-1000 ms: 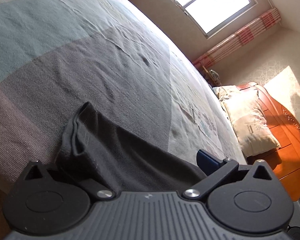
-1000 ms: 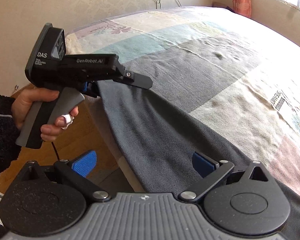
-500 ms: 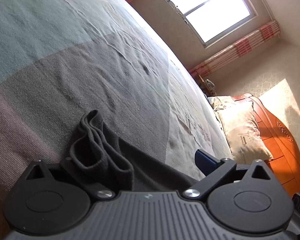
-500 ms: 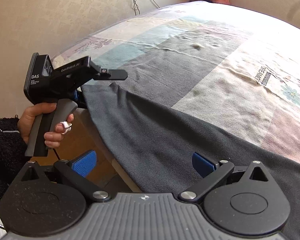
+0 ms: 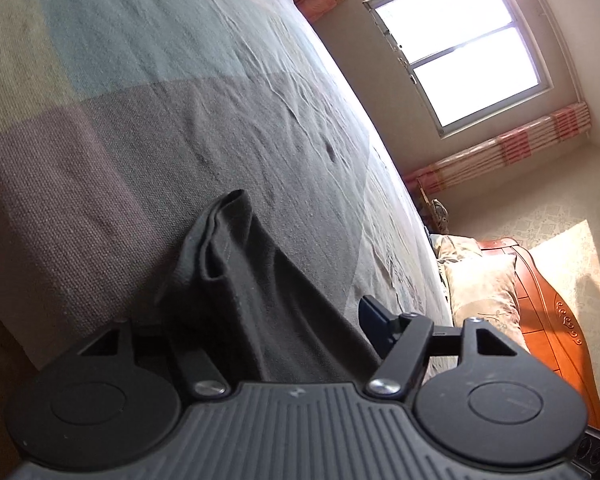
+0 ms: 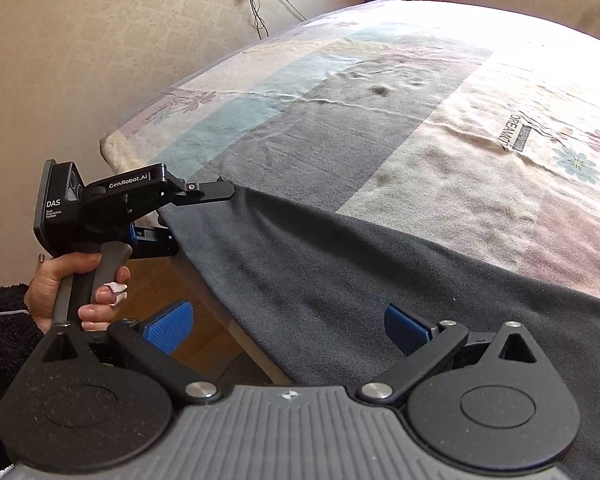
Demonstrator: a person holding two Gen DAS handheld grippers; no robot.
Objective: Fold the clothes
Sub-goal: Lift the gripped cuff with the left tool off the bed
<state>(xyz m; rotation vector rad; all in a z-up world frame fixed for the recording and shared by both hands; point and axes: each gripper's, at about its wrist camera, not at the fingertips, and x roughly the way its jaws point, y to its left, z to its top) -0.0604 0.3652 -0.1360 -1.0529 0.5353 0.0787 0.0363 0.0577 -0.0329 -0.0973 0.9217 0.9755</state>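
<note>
Item: dark grey garment [image 6: 340, 280], knit, laid along the near edge of the bed [image 6: 380, 128], part of it hanging over that edge. Its long axis runs along the bed edge, from one gripper to the other.

Left gripper [image 6: 204, 216]: at the garment's far end, toward the bed's corner by the wall. Jaws have just been closing with a bunched fold of the cloth between them; whether the pads already press on it cannot be told. In the left wrist view the fold [image 5: 228, 248] stands up from between the fingers.

Right gripper [image 6: 288, 326]: jaws apart, blue pads bare, nothing clamped. The garment lies directly ahead and under its right finger; the left finger hangs off the bed edge.

Bedding: patchwork cover in teal, grey and cream. Pillow [image 5: 484, 292] at the headboard.

Judgement: the right gripper still needs its own hold at the near end before any fold.
</note>
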